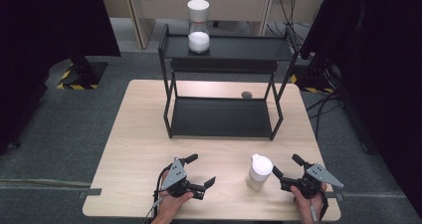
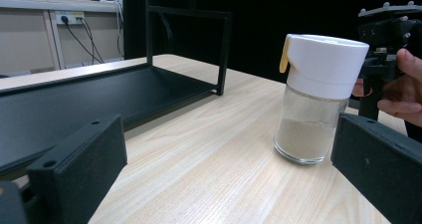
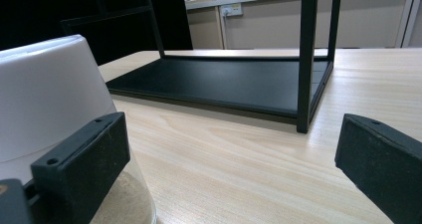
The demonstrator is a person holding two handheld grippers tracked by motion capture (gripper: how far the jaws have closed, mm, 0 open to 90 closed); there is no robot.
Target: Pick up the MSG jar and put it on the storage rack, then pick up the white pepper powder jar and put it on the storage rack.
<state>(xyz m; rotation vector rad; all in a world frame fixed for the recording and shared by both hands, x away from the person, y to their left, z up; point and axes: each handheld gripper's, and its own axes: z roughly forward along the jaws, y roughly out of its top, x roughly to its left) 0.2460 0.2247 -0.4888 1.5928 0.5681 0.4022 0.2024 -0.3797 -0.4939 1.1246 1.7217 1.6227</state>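
- A glass shaker jar [image 1: 259, 172] with a white lid stands on the tabletop [image 1: 134, 144] near its front edge, part-filled with beige powder.
- The right hand-held gripper [image 1: 285, 167], spread, sits just right of it; in its view the jar is cut off.
- The left hand-held gripper [image 1: 201, 170], spread, sits apart at left.
- Open tabletop lies before the black rack [image 1: 221, 64].
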